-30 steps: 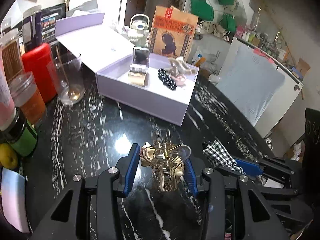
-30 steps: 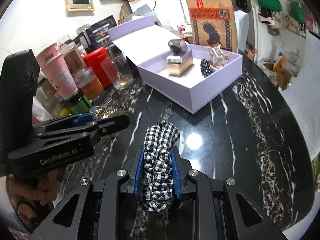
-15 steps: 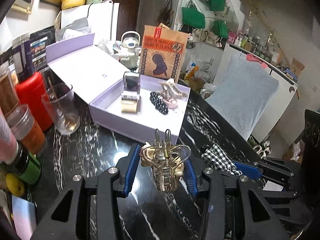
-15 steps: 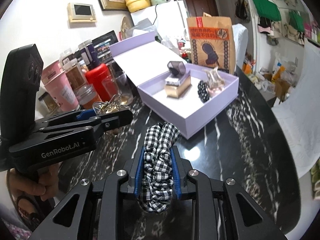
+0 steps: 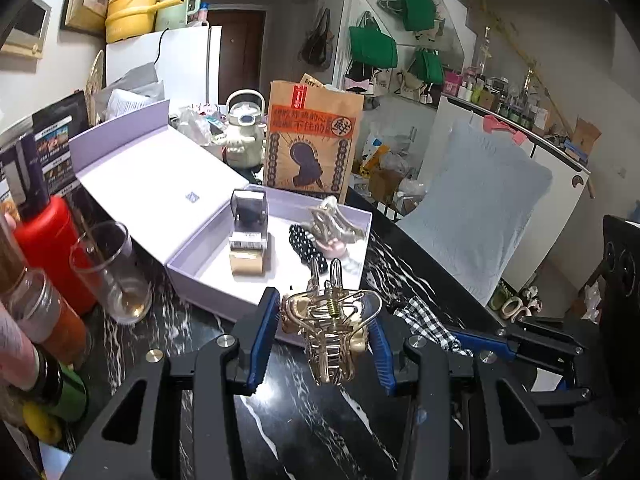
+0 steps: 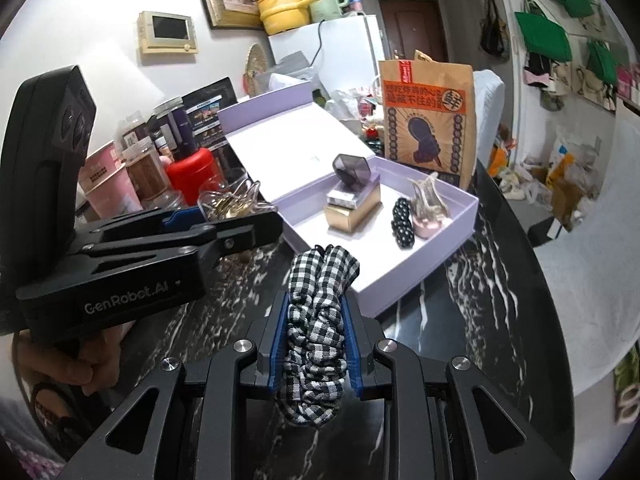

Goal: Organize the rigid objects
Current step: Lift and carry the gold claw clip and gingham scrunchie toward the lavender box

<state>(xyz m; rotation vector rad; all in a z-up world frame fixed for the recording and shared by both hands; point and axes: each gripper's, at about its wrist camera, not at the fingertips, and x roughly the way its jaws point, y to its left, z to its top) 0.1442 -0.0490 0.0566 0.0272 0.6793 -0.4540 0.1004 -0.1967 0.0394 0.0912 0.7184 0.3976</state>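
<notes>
While the left gripper [image 5: 325,330] is clamping a gold claw clip [image 5: 331,330], the right gripper [image 6: 316,334] is squeezing a gingham scrunchie [image 6: 318,320]. Both are hovering near the lilac box [image 6: 420,264].

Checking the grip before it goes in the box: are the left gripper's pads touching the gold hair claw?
Touching. The left wrist view shows the left gripper with both blue pads pressed against the gold hair claw.

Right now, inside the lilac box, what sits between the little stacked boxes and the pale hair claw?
A black polka-dot scrunchie lies between the stacked boxes and the pale hair claw, clearest in the right wrist view.
</notes>
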